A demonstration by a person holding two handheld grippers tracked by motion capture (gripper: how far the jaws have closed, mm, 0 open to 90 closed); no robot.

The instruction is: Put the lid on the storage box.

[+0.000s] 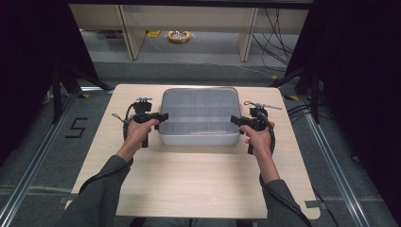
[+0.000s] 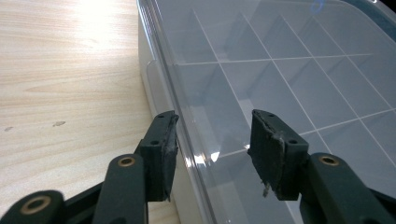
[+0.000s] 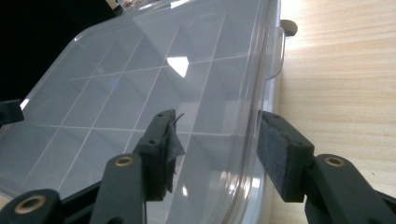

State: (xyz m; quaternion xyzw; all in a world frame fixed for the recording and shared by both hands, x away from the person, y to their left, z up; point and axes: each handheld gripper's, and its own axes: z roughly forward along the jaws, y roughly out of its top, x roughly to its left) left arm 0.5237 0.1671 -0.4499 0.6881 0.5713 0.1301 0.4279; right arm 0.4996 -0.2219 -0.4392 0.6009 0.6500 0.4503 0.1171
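Box (image 1: 198, 117) on table (image 1: 189, 179), grippers flanking its sides

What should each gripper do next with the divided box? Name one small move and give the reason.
Probably close both sets of jaws on the lid's side edges. The left gripper and right gripper each straddle an edge of the clear lid of the compartment box, pads apparently not yet pressing, so gripping seems to come before lifting.

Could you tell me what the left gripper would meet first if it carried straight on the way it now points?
Most likely the clear plastic compartment box: the left gripper straddles the box's near side edge, jaws apart, so going on would slide them along the transparent lid and the side wall. Depth is hard to judge.
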